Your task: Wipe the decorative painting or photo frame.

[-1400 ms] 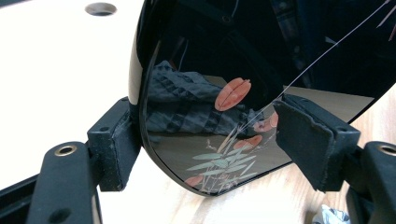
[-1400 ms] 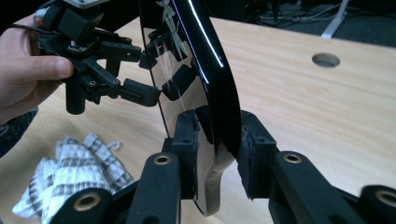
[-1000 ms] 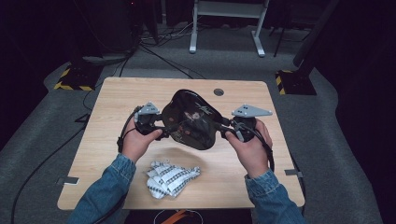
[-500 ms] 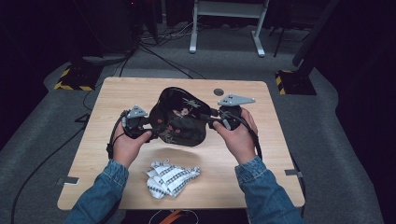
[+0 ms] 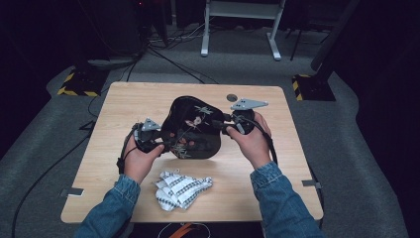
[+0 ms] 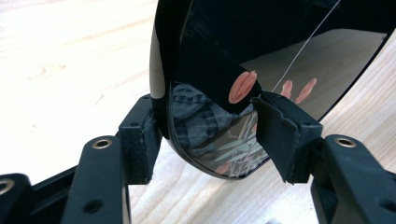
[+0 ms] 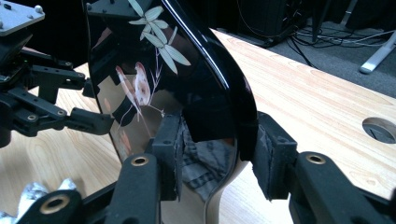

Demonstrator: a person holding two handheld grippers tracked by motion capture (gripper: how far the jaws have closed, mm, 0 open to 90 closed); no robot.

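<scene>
A glossy black lacquer tray (image 5: 193, 131) with pink and pale leaf motifs is held tilted above the wooden table (image 5: 124, 104). My left gripper (image 5: 157, 140) is shut on its left rim and my right gripper (image 5: 224, 124) on its right rim. In the left gripper view the tray (image 6: 261, 51) stands on edge, and the left gripper (image 6: 205, 135) clamps its curved rim between the pads. The right gripper (image 7: 215, 149) clamps the opposite rim of the tray (image 7: 154, 70). Across the tray, the left gripper (image 7: 93, 119) shows at the far edge.
A crumpled black-and-white patterned cloth (image 5: 181, 188) lies near the table's front edge, between the forearms; a corner of the cloth (image 7: 28, 196) shows in the right gripper view. A round cable hole (image 5: 231, 97) sits at the table's back. Cables and a white stand are on the floor beyond.
Both grippers have carried the tray slightly left, and the right hand has moved farther from the person. The cloth has stayed in place.
</scene>
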